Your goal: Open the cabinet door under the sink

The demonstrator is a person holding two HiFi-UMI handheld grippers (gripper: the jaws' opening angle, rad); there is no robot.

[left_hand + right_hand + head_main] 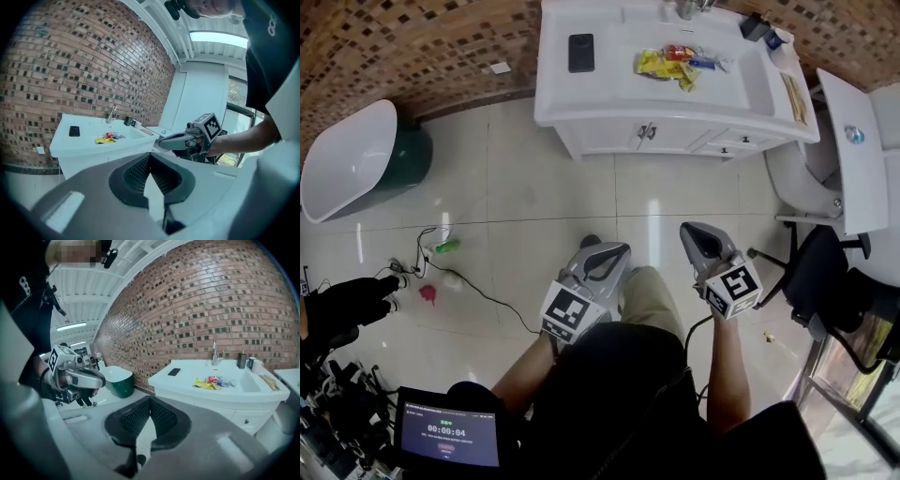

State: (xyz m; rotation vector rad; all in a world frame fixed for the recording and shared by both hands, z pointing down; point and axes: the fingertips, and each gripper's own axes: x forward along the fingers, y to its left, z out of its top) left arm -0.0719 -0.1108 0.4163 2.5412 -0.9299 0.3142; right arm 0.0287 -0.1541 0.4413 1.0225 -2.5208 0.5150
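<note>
Both hand-held grey grippers sit low in front of the person in the head view. The left gripper (614,255) and the right gripper (698,232) lie side by side but apart, with a khaki-trousered knee (652,295) between them. Each one's marker cube faces back toward the body and each nose points forward. In the left gripper's own view, its 2 black ribbed pads (138,173) are pressed together at the tips with nothing caught between them. The right gripper's pads (161,416) meet in the same way and are also empty.

The white cabinet door under the sink (619,137) lies well ahead of both grippers, across a stretch of glossy beige tiled floor (675,197). It is closed, with small metal handles (647,131) at the middle of the front. Neither gripper touches it. From the right gripper the white sink cabinet (211,406) stands beyond the jaws and to their right. From the left gripper it stands beyond and to the left.

Both forearms reach forward from the dark-clad torso with the elbows bent, and the bare left forearm (525,375) angles inward.

The head view looks steeply down, so the door front shows only as a narrow strip below the counter. In the left gripper view the gripper's own body cuts off the lower cabinet, and the handles there are too small to make out. On the counter lie a flat black phone (581,52) and some yellow wrappers (666,64).
</note>
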